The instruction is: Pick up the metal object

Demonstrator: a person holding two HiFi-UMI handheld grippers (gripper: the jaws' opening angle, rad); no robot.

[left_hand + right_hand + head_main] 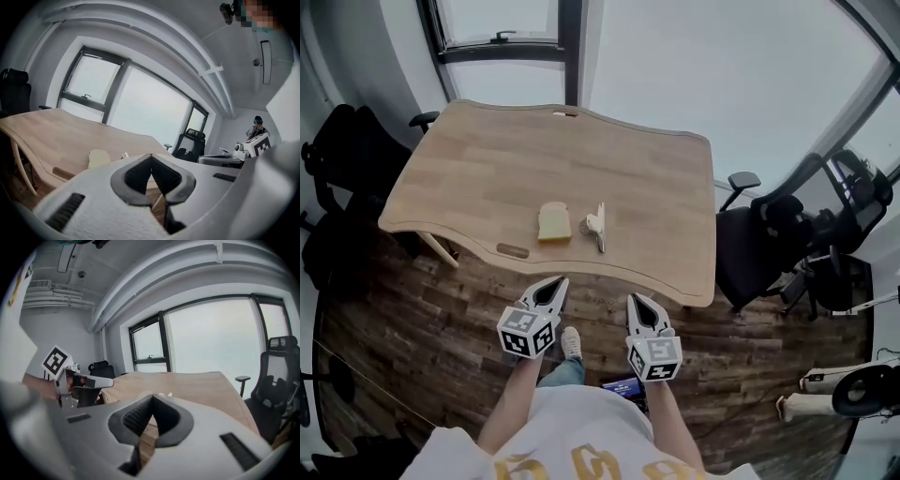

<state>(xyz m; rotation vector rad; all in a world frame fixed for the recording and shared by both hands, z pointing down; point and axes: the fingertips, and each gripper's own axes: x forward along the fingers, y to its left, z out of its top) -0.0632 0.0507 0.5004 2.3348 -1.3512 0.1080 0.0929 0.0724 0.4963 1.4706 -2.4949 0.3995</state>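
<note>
Ahead of both tools, the metal object [597,226] lies on the wooden table [487,169], close to its near edge. Just beside it on the left sits a tan, bread-shaped piece [554,223]; the two look slightly apart. Nothing else lies on the tabletop except a slot [512,250] cut through the wood near the front left.

The left gripper [555,284] and right gripper [636,302] hang over the plank floor [422,319], short of the table's edge, side by side but not touching. Each gripper's own view shows its jaws pressed together at the tips with nothing between them.

The table's near edge is wavy and runs between the grippers and the metal object. Black office chairs [342,159] crowd the table's left side, and another group of chairs [769,244] stands just off its right edge. A window [502,37] runs behind the far edge. The tabletop is bare wood to the right of the metal object and beyond it. The person's shoe [571,343] is on the floor between the grippers.
</note>
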